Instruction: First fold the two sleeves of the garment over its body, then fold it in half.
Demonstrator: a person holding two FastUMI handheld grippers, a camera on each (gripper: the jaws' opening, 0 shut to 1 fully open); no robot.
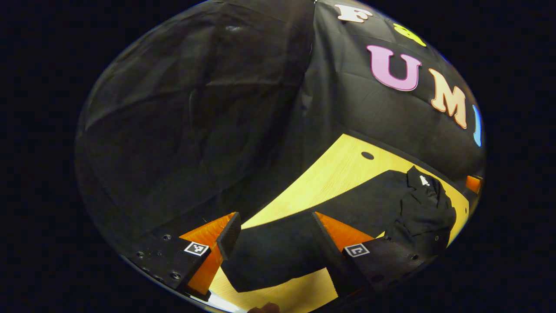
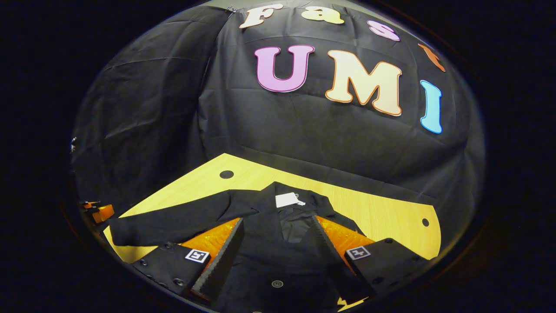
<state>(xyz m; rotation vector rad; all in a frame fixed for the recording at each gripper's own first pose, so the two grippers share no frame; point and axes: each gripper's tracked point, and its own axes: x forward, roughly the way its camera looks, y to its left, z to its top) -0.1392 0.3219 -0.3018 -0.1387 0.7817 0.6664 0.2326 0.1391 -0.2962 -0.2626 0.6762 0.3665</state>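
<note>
There, garment flat on table.

Garment: black throughout, plain and unpatterned, including the sleeve laid out sideways; a small white tag sits at the neckline, and a dark round button with a paler rim shows on the front. Table: light yellow wood with fine straight grain, marked by small black round holes. Booth wall: black cloth, creased, without pattern on its plain stretch. Gripper bodies: black blocks, each carrying a small square marker in a black-and-white blocky pattern, seen in both gripper views.
</note>
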